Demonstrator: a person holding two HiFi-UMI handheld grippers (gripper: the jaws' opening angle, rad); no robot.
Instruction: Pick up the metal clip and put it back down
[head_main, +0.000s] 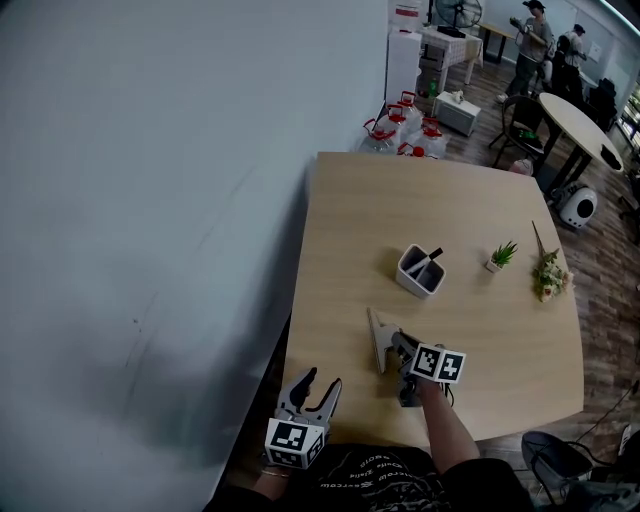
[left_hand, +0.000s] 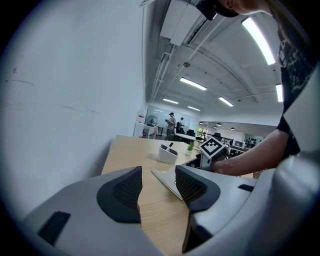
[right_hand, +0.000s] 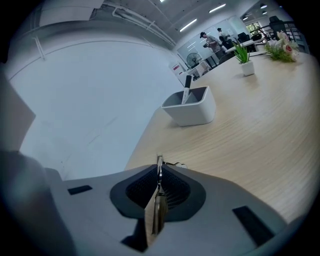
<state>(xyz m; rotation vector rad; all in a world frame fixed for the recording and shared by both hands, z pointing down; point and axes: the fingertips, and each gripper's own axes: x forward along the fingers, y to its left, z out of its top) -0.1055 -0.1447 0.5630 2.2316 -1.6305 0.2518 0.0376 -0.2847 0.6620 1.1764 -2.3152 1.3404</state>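
Nearest us, our left gripper (head_main: 320, 383) hangs at the table's (head_main: 500, 360) near edge, its jaws spread apart. Just beyond it, our right gripper (head_main: 402, 347) has its jaws pressed together on the thin edge of the clip (head_main: 378, 335), over the table's front part. We cannot tell whether the clip touches the wood. Farther back stand a white holder (head_main: 421, 272) and a small plant (head_main: 500, 256).

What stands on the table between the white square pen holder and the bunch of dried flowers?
A small green plant in a white pot, nearer the flowers, seen in the head view.
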